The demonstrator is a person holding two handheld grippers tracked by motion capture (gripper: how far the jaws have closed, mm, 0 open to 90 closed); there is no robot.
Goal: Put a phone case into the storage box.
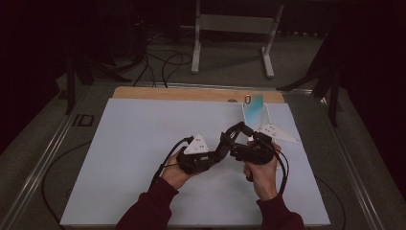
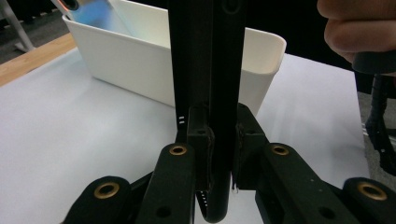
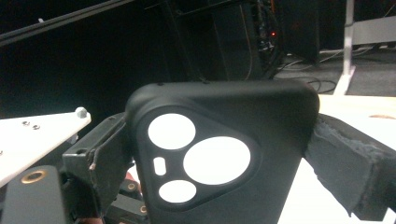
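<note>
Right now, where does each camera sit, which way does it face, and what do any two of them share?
High view: above the person's side, looking forward and down on the table; both hands, sleeves, left gripper and right gripper show.
Left gripper view: along its own jaws, shut on the phone case's edge, toward the white bin; the other hand shows.
Right gripper view: along its jaws across the case's back, toward the dark room.
Shared: the case shows in both gripper views; the bin shows in the high and left gripper views.
</note>
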